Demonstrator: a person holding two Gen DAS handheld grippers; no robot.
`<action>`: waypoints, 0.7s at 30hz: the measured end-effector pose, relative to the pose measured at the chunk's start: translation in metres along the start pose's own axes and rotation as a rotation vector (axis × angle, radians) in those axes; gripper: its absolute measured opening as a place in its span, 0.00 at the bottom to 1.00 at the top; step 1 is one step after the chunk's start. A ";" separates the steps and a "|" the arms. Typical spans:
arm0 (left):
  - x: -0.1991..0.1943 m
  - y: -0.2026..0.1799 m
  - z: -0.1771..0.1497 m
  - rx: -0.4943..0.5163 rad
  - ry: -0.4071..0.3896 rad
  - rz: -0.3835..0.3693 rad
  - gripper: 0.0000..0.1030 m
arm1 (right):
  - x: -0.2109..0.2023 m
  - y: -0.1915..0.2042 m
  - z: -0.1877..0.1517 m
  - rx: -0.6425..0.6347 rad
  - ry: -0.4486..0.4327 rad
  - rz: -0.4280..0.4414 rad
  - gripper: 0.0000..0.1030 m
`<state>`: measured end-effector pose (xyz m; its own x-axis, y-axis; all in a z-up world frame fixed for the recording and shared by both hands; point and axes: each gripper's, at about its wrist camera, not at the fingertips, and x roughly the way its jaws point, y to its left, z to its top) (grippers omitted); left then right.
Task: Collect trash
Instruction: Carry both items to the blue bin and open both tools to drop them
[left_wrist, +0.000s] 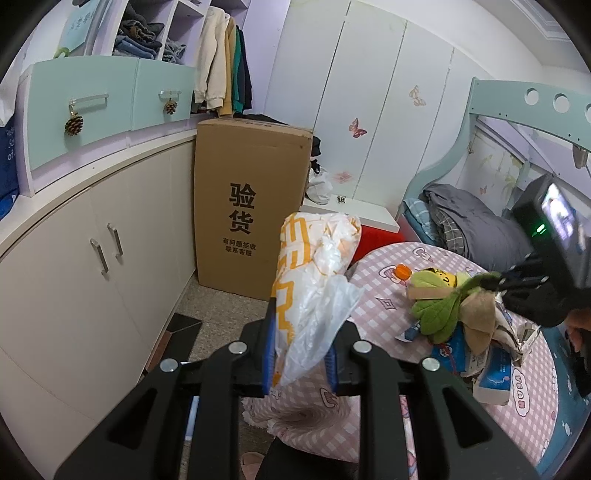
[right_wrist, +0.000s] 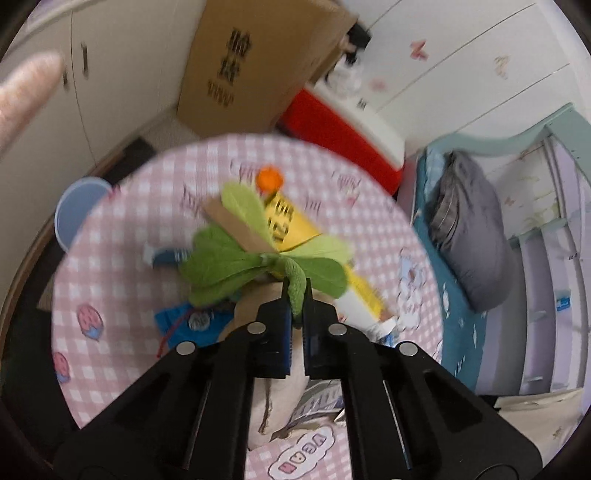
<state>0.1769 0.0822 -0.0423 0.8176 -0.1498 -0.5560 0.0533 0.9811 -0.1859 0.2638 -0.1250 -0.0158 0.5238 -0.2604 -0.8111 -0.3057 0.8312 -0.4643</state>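
Note:
My left gripper (left_wrist: 303, 332) is shut on a white plastic bag with an orange pattern (left_wrist: 314, 266), held upright beside the round table with a pink check cloth (left_wrist: 384, 266). My right gripper (right_wrist: 296, 291) is shut on the green stem of a plush plant toy (right_wrist: 218, 262), with leaves and a beige body, just above the table (right_wrist: 110, 258). The left wrist view shows that toy (left_wrist: 443, 310) hanging from the right gripper (left_wrist: 495, 282). Under it lie a yellow carton (right_wrist: 284, 218), an orange-capped bottle (right_wrist: 270, 178), blue wrappers (right_wrist: 184, 325) and crumpled paper.
A tall cardboard box (left_wrist: 251, 206) stands on the floor beyond the table, next to cream cabinets (left_wrist: 92, 258). A red box (right_wrist: 340, 140) and a bed with a grey quilt (right_wrist: 469, 229) lie to the right. A blue round container (right_wrist: 77, 206) sits by the table's left edge.

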 end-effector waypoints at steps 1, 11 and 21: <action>-0.001 0.001 0.001 -0.006 -0.002 0.001 0.20 | -0.009 -0.001 0.003 0.006 -0.024 0.001 0.04; -0.003 0.035 0.003 -0.073 -0.005 0.028 0.20 | -0.085 0.034 0.032 0.008 -0.259 0.146 0.04; 0.027 0.116 -0.023 -0.134 0.108 0.179 0.20 | -0.060 0.154 0.084 -0.044 -0.288 0.430 0.04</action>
<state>0.1917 0.1891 -0.0970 0.7409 0.0058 -0.6715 -0.1691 0.9693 -0.1782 0.2521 0.0601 -0.0085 0.5396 0.2509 -0.8036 -0.5713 0.8103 -0.1306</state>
